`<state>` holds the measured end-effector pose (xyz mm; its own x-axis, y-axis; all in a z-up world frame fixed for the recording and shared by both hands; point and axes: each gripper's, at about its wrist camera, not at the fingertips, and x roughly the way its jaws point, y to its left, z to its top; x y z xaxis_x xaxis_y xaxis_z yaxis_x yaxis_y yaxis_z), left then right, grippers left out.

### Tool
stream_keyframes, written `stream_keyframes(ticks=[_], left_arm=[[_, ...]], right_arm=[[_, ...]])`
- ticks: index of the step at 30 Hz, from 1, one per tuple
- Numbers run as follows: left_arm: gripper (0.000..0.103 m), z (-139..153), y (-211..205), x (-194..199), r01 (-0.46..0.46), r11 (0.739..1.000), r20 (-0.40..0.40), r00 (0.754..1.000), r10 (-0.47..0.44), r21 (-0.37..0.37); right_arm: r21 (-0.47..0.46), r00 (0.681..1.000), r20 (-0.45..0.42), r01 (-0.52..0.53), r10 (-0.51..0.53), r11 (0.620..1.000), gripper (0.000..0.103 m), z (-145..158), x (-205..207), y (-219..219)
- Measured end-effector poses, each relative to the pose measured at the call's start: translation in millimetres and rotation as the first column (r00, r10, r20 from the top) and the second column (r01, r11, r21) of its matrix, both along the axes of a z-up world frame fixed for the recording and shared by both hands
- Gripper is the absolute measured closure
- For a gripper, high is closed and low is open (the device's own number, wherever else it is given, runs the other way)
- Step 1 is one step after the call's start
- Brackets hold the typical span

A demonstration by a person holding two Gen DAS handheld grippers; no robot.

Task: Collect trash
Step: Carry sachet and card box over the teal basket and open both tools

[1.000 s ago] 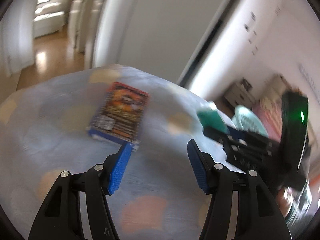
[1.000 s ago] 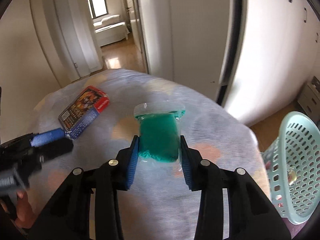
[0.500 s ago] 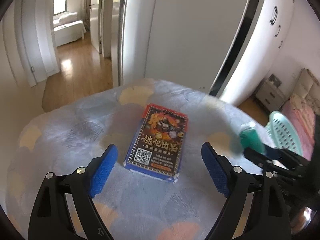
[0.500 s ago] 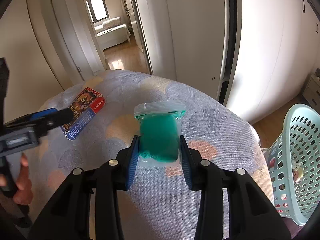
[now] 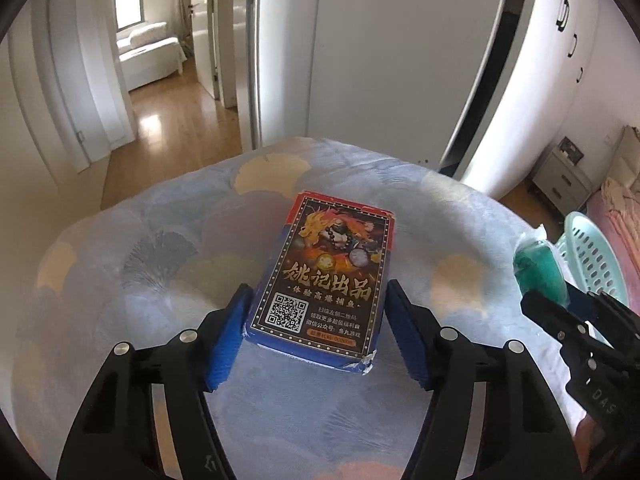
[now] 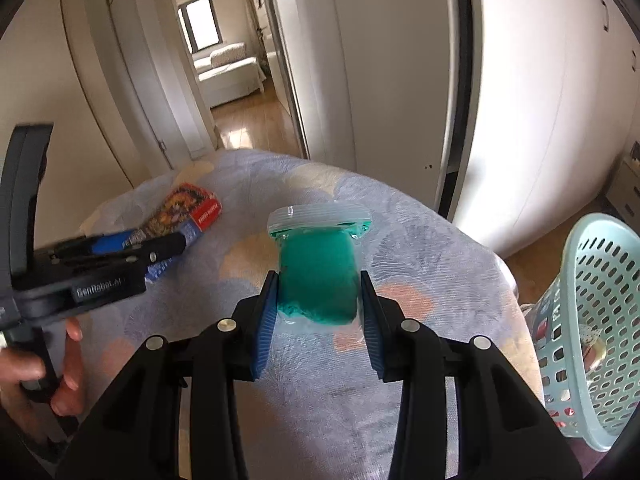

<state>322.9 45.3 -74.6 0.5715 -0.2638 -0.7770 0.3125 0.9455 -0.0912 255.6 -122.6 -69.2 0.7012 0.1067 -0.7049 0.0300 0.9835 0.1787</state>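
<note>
A blue and red printed card box [image 5: 324, 280] lies flat on the round table with its patterned cloth [image 5: 160, 272]. My left gripper [image 5: 318, 336] is open, its blue pads on either side of the box's near end, close to its sides. My right gripper [image 6: 318, 312] is shut on a clear pouch of green stuff [image 6: 320, 276] and holds it above the table. The pouch [image 5: 538, 268] and right gripper also show at the right of the left wrist view. The box [image 6: 184, 212] and left gripper show at the left of the right wrist view.
A light green perforated basket [image 6: 596, 320] stands beside the table at the right and holds some items; it also shows in the left wrist view [image 5: 592, 256]. White wardrobe doors stand behind the table. An open doorway leads to a wooden-floored hall.
My left gripper has moved forward over the box, and its pads now flank the box's near end. My right gripper has stayed shut on the green pouch and barely shifted.
</note>
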Motion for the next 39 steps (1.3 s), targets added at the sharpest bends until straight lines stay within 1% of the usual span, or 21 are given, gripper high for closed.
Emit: stream_keyframes(ticks=[2, 5, 7, 10, 14, 17, 21, 25, 27, 30, 32, 35, 37, 39], left_arm=[[0.038, 2.9, -4.3, -7.9, 0.009, 1.000, 0.008, 1.000, -0.009, -0.006], [0.038, 10.5, -14.0, -21.2, 0.030, 1.000, 0.026, 0.999, -0.030, -0.001], [0.038, 18.5, -22.2, -29.5, 0.045, 0.999, 0.043, 0.998, -0.044, -0.009], [0.038, 32.9, -36.9, -40.1, 0.068, 0.997, 0.066, 0.996, -0.064, -0.049], [0.038, 53.7, -61.6, -54.4, 0.110, 0.989, 0.106, 0.989, -0.100, -0.096], [0.038, 65.8, -83.0, -65.8, 0.147, 0.981, 0.132, 0.983, -0.130, -0.127], [0.038, 78.3, -116.2, -82.4, 0.209, 0.963, 0.161, 0.970, -0.182, -0.170], [0.038, 87.6, -154.4, -99.4, 0.261, 0.948, 0.191, 0.955, -0.226, -0.182], [0.038, 91.2, -173.5, -106.4, 0.283, 0.938, 0.206, 0.948, -0.242, -0.201], [0.038, 89.5, -203.6, -114.4, 0.310, 0.922, 0.198, 0.943, -0.268, -0.230], [0.038, 83.2, -225.9, -120.5, 0.330, 0.918, 0.188, 0.938, -0.292, -0.219], [0.038, 62.6, -266.3, -126.6, 0.369, 0.909, 0.149, 0.927, -0.345, -0.194], [0.038, 50.5, -284.6, -129.1, 0.389, 0.903, 0.124, 0.920, -0.371, -0.181], [0.038, 33.8, -302.0, -125.7, 0.395, 0.903, 0.085, 0.918, -0.386, -0.169]], right_arm=[[0.037, 1.000, 0.015, -0.007, 0.006, 0.999, 0.067, 3.8, -7.7, -5.3], [0.031, 0.999, 0.031, -0.011, 0.010, 0.999, 0.067, 9.1, -23.3, -10.7], [0.044, 0.999, 0.044, -0.013, 0.011, 0.999, 0.067, 15.9, -35.1, -16.9], [0.048, 0.998, 0.068, 0.006, -0.010, 0.999, 0.067, 28.7, -49.3, -29.2], [0.038, 0.991, 0.120, 0.056, -0.060, 0.998, 0.067, 50.1, -70.9, -55.8], [0.045, 0.981, 0.157, 0.105, -0.111, 0.993, 0.067, 65.8, -89.0, -81.1], [0.066, 0.958, 0.211, 0.183, -0.193, 0.981, 0.067, 85.1, -118.2, -121.9], [0.057, 0.935, 0.245, 0.251, -0.257, 0.966, 0.067, 96.2, -140.1, -155.1], [0.052, 0.921, 0.254, 0.290, -0.294, 0.956, 0.067, 99.8, -150.6, -174.4], [0.068, 0.905, 0.251, 0.338, -0.344, 0.939, 0.067, 99.7, -162.3, -198.9], [0.090, 0.890, 0.232, 0.382, -0.393, 0.920, 0.067, 95.0, -169.4, -219.2], [0.134, 0.870, 0.158, 0.449, -0.466, 0.883, 0.067, 74.1, -173.6, -255.9], [0.141, 0.856, 0.112, 0.489, -0.505, 0.861, 0.067, 62.3, -179.6, -272.7], [0.141, 0.849, 0.066, 0.512, -0.524, 0.848, 0.067, 50.3, -180.0, -283.7]])
